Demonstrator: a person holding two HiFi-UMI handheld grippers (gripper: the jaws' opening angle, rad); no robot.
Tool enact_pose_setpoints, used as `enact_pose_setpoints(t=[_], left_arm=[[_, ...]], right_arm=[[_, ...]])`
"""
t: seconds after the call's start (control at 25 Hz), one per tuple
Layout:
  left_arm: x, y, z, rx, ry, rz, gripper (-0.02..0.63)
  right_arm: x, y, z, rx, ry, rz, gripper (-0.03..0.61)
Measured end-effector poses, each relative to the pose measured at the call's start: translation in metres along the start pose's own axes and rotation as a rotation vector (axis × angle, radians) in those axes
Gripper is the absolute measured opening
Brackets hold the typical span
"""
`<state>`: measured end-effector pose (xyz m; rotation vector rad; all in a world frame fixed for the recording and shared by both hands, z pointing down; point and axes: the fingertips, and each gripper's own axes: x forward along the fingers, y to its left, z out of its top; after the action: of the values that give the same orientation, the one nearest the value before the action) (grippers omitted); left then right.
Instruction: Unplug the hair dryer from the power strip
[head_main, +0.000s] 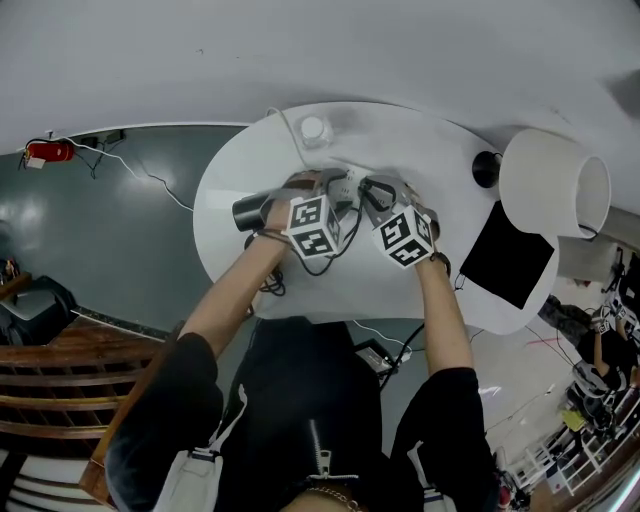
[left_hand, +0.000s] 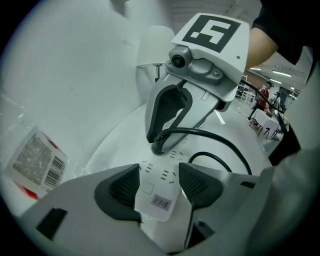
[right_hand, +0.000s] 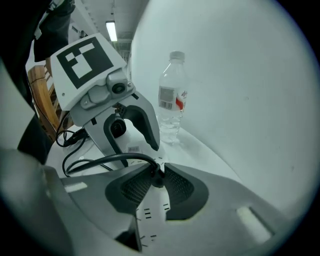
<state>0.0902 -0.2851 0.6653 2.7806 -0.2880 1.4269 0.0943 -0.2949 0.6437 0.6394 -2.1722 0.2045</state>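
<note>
The white power strip (head_main: 349, 180) lies mid-table. Its near end (left_hand: 159, 192) sits between the wide jaws of my left gripper (left_hand: 159, 182), which stand open, one at each long side. My right gripper (right_hand: 157, 182) is shut on the black plug (right_hand: 158, 175), which sits in the power strip (right_hand: 152, 212). The plug's black cord (right_hand: 110, 161) loops away to the left. The dark hair dryer (head_main: 252, 210) rests on the table left of both grippers. In the head view the left gripper (head_main: 335, 192) and the right gripper (head_main: 376, 192) point in at the strip from either side.
A clear water bottle (right_hand: 171, 102) stands just beyond the strip. On the right of the white oval table (head_main: 230, 250) are a white lamp shade (head_main: 555, 185), a flat black square (head_main: 507, 255) and a small black object (head_main: 486, 168). More cable hangs off the table's near edge.
</note>
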Motion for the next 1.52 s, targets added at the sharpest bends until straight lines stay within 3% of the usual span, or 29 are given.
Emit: enact_pose_setpoints(t=[0.36,0.52,0.72,1.12,1.36,1.52], left_arm=[[0.01,0.004,0.002,-0.03,0.003,-0.01,0.223],[0.012,0.001,0.001,-0.082,0.005,-0.045,0.181],[0.011,0.001,0.001,-0.13,-0.001,-0.063,0.176],[0.011,0.002,0.0,-0.133,0.009,-0.059,0.176],[0.011,0.001,0.0,-0.128,0.004,-0.061,0.176],[0.011,0.001,0.0,-0.129,0.004,-0.062,0.176]], right_arm=[[-0.003,0.0,-0.002,0.028,-0.054,-0.039,0.074],[-0.004,-0.003,-0.002,0.062,-0.084,-0.04,0.074],[-0.009,-0.005,-0.005,0.098,-0.106,-0.031,0.074],[-0.007,-0.003,-0.007,0.096,-0.068,-0.054,0.072],[-0.008,-0.008,-0.004,0.16,-0.099,-0.031,0.072],[-0.007,-0.003,-0.007,0.113,-0.052,-0.063,0.072]])
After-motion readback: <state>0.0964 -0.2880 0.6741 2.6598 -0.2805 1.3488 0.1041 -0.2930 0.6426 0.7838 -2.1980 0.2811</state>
